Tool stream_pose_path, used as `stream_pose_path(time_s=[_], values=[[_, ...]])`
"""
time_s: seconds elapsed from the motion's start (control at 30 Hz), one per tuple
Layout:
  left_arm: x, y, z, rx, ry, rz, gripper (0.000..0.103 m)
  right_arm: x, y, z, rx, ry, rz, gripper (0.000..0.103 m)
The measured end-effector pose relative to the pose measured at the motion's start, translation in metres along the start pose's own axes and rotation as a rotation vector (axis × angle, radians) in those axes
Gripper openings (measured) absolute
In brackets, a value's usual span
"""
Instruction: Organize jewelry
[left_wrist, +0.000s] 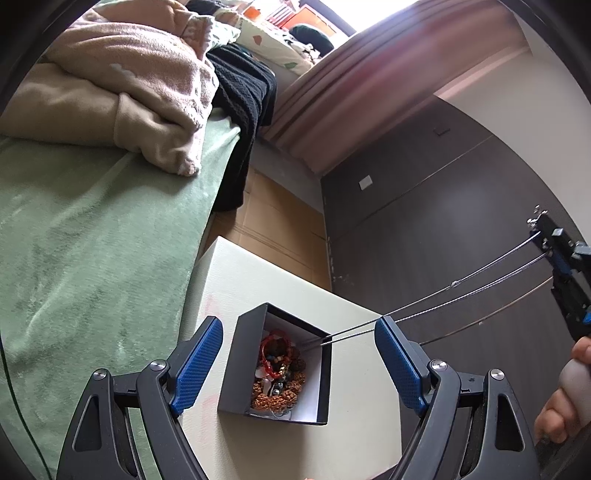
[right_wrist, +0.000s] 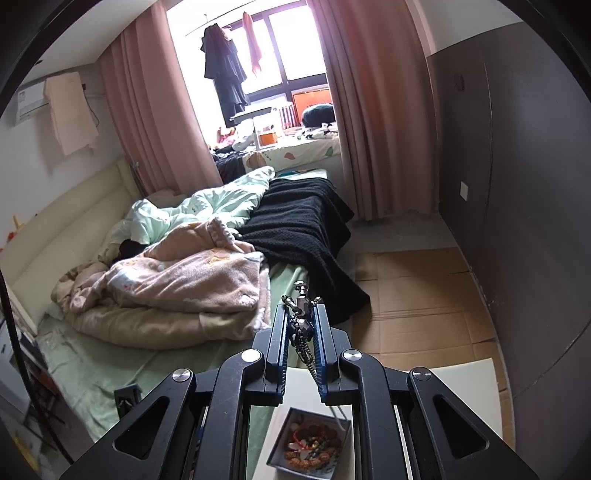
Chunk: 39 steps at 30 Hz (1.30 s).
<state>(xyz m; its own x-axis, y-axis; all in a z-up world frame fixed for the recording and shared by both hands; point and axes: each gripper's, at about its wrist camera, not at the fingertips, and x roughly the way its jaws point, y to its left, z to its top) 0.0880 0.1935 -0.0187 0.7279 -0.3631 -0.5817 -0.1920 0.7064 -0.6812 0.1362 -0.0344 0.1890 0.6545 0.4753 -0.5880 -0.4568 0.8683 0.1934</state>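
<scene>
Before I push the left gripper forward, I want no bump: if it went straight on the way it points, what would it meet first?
Probably the open black box of beaded jewelry, which sits between the open fingers of the left gripper. The thin chain from the right gripper crosses that line too; depth is unclear.

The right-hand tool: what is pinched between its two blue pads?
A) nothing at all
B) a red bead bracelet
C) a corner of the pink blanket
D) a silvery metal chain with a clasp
D: in the right wrist view the right tool is closed on a silvery metal chain, whose strands trail down toward the black jewelry box.
</scene>
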Motion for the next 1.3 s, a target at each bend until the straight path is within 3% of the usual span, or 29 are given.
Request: stream_pose_path(time_s=[0.7,1.1,1.2,1.3], values=[[0.002,0.011,0.004,-0.017,-0.004,0.030,0.085,0.098,-0.039,-0.091,0.100,0.173,0.037,0.014],[-0.004,0.015,0.005,-0.025,-0.019,0.048,0.085,0.152,-0.062,-0.146,0.166,0.290,-0.001,0.014],[-0.006,0.014,0.004,-0.019,-0.021,0.054,0.085,0.158,-0.068,-0.153,0.198,0.335,0.016,0.024],[-0.005,0.011,0.002,-0.015,-0.022,0.059,0.085,0.143,-0.075,-0.150,0.214,0.305,0.010,0.053]])
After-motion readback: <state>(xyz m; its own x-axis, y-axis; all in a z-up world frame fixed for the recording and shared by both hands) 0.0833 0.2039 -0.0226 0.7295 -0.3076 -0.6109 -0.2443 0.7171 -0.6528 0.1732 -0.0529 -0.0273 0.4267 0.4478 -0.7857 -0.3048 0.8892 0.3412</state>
